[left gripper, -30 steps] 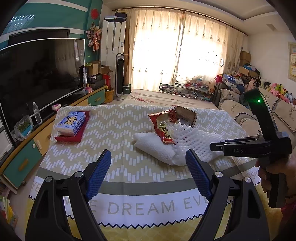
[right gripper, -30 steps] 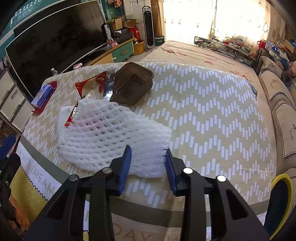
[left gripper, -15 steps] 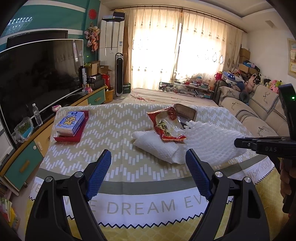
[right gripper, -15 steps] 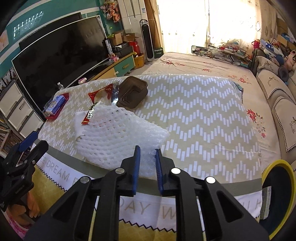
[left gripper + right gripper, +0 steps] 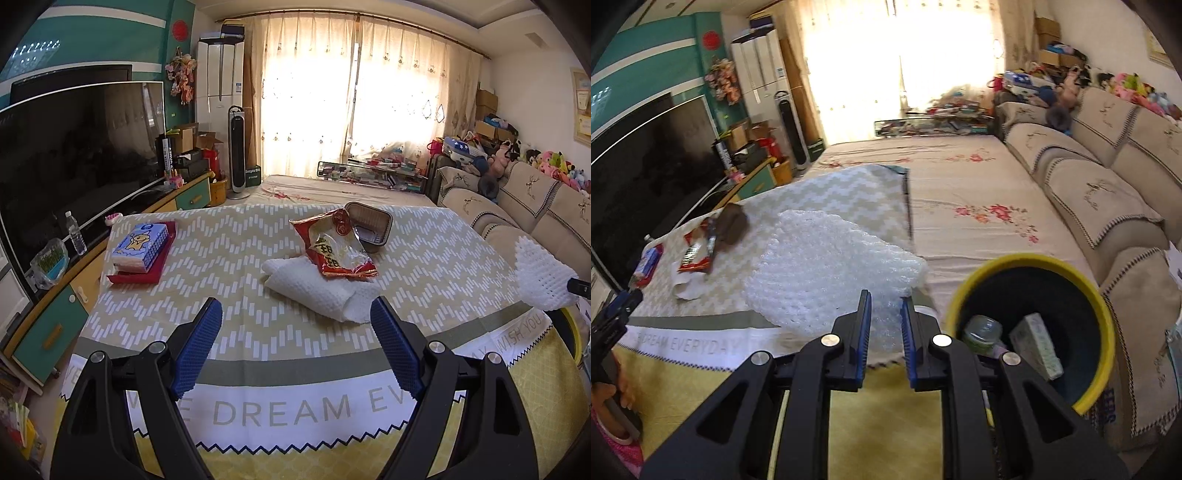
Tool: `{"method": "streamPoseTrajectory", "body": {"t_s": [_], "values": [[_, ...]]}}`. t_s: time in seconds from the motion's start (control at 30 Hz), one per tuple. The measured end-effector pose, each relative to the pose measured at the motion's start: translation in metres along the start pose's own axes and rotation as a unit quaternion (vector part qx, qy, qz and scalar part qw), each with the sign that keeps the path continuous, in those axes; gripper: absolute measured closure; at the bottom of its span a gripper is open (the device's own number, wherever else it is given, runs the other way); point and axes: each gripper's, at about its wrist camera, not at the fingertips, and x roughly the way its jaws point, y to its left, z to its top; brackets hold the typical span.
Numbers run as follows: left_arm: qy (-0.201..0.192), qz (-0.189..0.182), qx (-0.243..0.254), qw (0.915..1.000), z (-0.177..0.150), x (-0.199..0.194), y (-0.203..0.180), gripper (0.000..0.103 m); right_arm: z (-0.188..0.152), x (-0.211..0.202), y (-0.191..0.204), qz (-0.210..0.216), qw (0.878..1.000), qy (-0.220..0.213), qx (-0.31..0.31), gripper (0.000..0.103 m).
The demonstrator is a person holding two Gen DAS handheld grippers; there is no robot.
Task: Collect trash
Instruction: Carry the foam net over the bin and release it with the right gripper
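Right gripper is clamped on the white foam net, blurry, beside the yellow bin; left gripper gapes wide, empty.

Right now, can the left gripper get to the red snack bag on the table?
Probably yes. The left gripper is open and empty, and the snack bag lies on top of the white foam sheet straight ahead, with nothing between them.
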Motion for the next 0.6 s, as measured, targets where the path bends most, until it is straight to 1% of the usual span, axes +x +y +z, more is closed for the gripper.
{"method": "streamPoseTrajectory", "body": {"t_s": [0.13,0.2,0.27,0.33,0.37,0.4,0.43,0.5,0.6], "values": [[0.002,0.0,-0.002,1.0,0.0,0.0,0.0,0.021,-0.011,0.002,-0.056,-0.063,0.997,0.005,0.047,0.087],[0.002,0.0,-0.003,1.0,0.0,0.0,0.001,0.021,-0.015,0.005,-0.076,-0.084,0.994,0.008,0.063,0.087],[0.002,0.0,-0.003,1.0,0.0,0.0,0.001,0.021,-0.018,0.009,-0.091,-0.105,0.992,0.011,0.074,0.087],[0.002,0.0,-0.002,1.0,0.0,0.0,0.001,0.021,-0.02,0.014,-0.1,-0.122,0.989,0.017,0.079,0.083],[0.002,0.0,-0.002,1.0,0.0,0.0,0.001,0.021,-0.023,0.015,-0.104,-0.129,0.988,0.018,0.08,0.083],[0.002,0.0,-0.002,1.0,0.0,0.0,0.001,0.021,-0.025,0.017,-0.108,-0.137,0.987,0.018,0.083,0.075],[0.001,-0.001,-0.002,1.0,0.0,0.0,0.001,0.021,-0.026,0.018,-0.11,-0.148,0.985,0.019,0.084,0.063],[0.002,0.0,-0.002,1.0,0.0,0.0,0.001,0.021,-0.029,0.019,-0.114,-0.171,0.981,0.016,0.085,0.056],[0.002,-0.001,-0.001,1.0,0.0,-0.001,0.001,0.021,-0.032,0.017,-0.114,-0.186,0.978,0.01,0.089,0.053]]}}
